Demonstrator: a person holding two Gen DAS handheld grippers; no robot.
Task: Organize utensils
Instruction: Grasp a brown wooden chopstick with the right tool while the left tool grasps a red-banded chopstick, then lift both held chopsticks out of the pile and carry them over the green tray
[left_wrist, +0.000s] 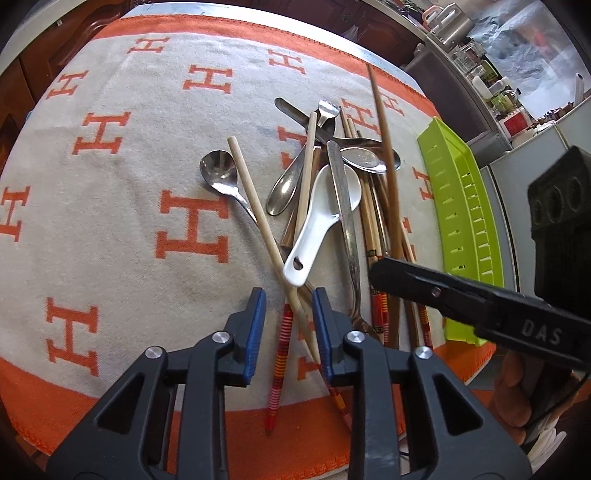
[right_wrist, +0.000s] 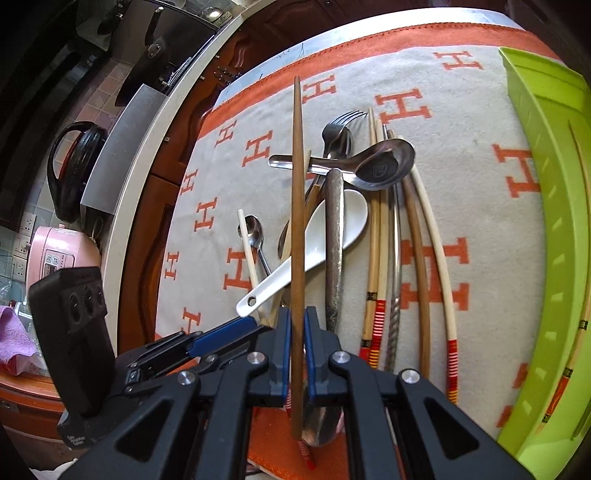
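Right fingers (right_wrist: 295, 343) clamped on brown chopstick (right_wrist: 297, 184), left fingers (left_wrist: 289, 317) parted astride pale chopstick (left_wrist: 255, 206)

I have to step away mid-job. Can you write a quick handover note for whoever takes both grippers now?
Right gripper: shut on a dark brown chopstick, lifted over the pile.
Left gripper: jaws astride a pale chopstick, pads not visibly pressing.
Green tray: already holds a few chopsticks.
Left: white spoon, metal spoons, fork and other chopsticks heaped on the blanket.
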